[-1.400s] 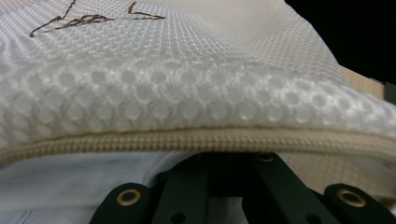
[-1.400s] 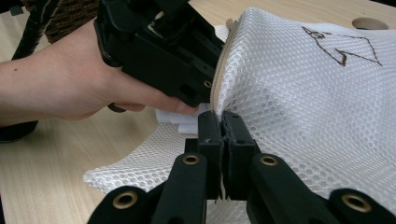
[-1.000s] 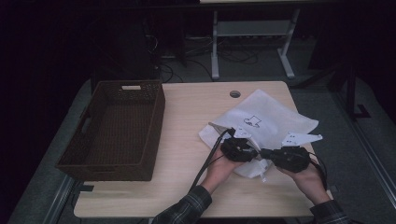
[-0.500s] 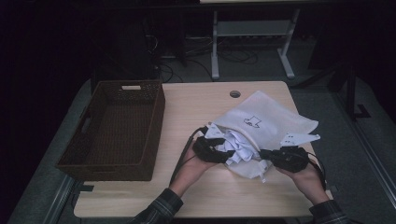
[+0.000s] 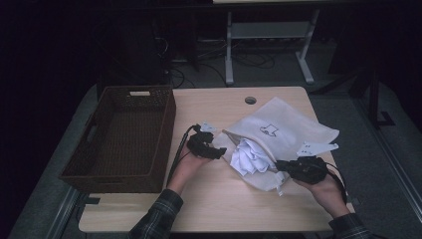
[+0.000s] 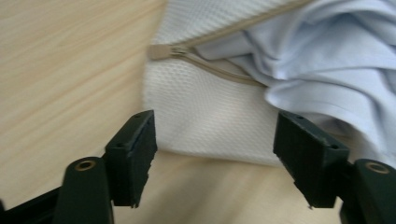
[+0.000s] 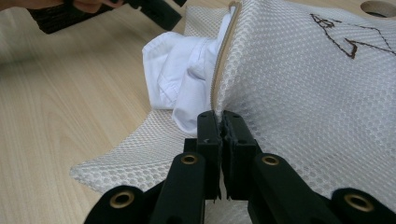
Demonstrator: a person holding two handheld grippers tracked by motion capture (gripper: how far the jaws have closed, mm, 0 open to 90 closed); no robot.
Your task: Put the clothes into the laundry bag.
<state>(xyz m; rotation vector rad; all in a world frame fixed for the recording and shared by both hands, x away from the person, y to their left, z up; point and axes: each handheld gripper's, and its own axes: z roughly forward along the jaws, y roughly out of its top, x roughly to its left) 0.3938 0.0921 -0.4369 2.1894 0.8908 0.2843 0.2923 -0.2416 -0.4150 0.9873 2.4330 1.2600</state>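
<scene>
— While clamped on the mesh laundry bag [image 5: 293, 130] beside its zipper [image 7: 223, 60], right tongs [image 7: 223, 135] hold the mouth open. Left tongs [image 6: 215, 158]?
— Just been opening, nothing between, beside the bag's corner on the tabletop [image 5: 209, 209].
— Step?
— Probably stuffing the white shirt [image 5: 251, 155] inside; next needs regrasping the cloth.

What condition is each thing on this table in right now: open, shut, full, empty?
Mesh bag: lying flat, zip open, edge pinched by the right tongs.
White shirt: crumpled, half out of the bag's mouth.
Basket: upright, empty.
Left tongs: open, have just been opening, nothing gripped, the bag's corner lies ahead of them.
Right tongs: shut on the mesh bag by the zip.
</scene>
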